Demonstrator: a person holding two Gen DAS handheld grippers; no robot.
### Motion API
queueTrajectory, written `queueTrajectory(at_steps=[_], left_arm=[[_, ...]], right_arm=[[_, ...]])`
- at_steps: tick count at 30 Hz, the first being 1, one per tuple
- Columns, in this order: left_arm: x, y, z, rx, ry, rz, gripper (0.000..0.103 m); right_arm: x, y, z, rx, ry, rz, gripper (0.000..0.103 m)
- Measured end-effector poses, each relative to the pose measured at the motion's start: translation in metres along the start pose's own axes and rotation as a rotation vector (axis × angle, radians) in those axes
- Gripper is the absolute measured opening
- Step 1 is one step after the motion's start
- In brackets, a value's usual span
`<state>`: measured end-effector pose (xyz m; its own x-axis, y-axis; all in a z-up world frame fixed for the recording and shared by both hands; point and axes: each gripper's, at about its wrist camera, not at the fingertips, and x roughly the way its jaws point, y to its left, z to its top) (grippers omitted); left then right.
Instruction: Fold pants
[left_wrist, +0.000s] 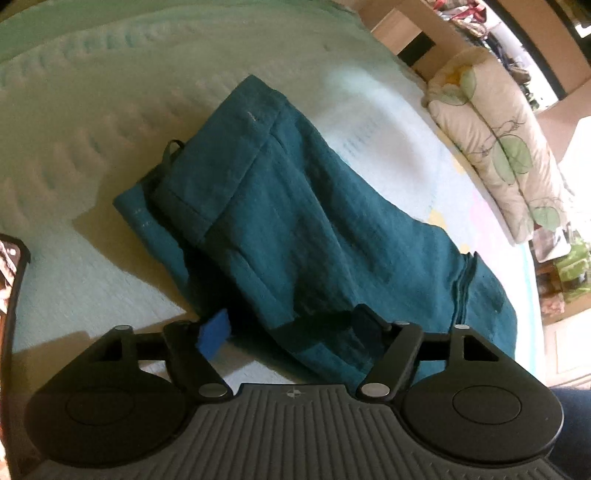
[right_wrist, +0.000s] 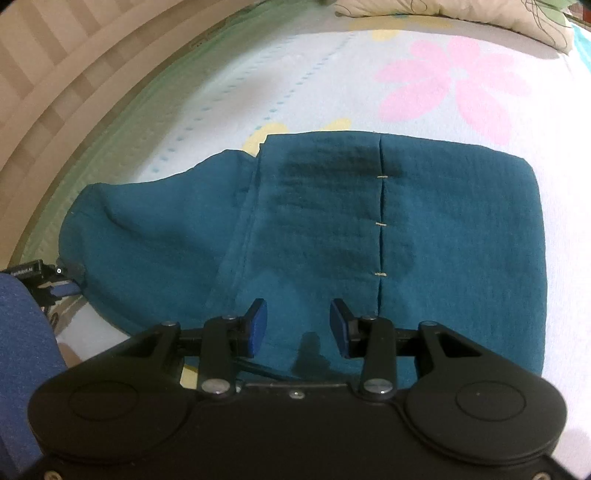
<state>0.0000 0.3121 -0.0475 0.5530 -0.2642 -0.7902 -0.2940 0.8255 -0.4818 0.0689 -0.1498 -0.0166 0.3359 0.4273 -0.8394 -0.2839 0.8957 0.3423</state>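
Observation:
Teal pants (left_wrist: 295, 206) lie folded into a thick stack on a pale bed sheet (left_wrist: 74, 266), with a belt loop sticking out at the left. My left gripper (left_wrist: 291, 328) is low at the stack's near edge with its jaws wide. Its blue left pad (left_wrist: 214, 338) sits beside the cloth and the right finger rests over it, neither pressing. In the right wrist view the pants (right_wrist: 443, 229) fill the middle, a stitched seam running down them. My right gripper (right_wrist: 299, 325) hovers open over their near part, nothing between its pads.
A leaf-print pillow (left_wrist: 498, 147) lies along the far right of the bed, wooden furniture (left_wrist: 406, 33) behind it. A dark phone-like object (left_wrist: 11, 280) sits at the left edge. The sheet carries a pink flower print (right_wrist: 454, 81). A blue sleeve (right_wrist: 22, 350) shows at the lower left.

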Motion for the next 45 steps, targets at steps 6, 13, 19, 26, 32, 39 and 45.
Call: queueTrajectory(at_steps=[6, 13, 19, 26, 32, 39, 45], left_arm=[[-0.010, 0.007, -0.016, -0.008, -0.041, 0.025, 0.074], [-0.021, 0.019, -0.019, -0.049, -0.095, 0.079, 0.075], [-0.003, 0.029, 0.007, -0.124, -0.126, 0.004, 0.076], [0.024, 0.022, 0.039, -0.149, -0.110, -0.060, 0.078], [0.044, 0.009, 0.054, -0.138, -0.105, -0.077, 0.095], [0.040, -0.007, 0.065, -0.094, -0.049, 0.077, 0.027], [0.021, -0.050, 0.079, 0.098, -0.050, 0.058, 0.010]], right_arm=[[0.006, 0.002, 0.000, -0.010, 0.016, 0.006, 0.049], [0.015, 0.005, 0.001, -0.036, 0.036, 0.017, 0.049], [0.017, 0.014, 0.001, -0.054, 0.045, 0.027, 0.049], [0.019, 0.016, 0.002, -0.063, 0.050, 0.028, 0.049], [0.023, 0.016, 0.002, -0.061, 0.057, 0.035, 0.049], [0.020, 0.009, -0.002, -0.041, 0.037, 0.057, 0.049], [0.016, -0.010, -0.009, 0.029, -0.005, 0.076, 0.049]])
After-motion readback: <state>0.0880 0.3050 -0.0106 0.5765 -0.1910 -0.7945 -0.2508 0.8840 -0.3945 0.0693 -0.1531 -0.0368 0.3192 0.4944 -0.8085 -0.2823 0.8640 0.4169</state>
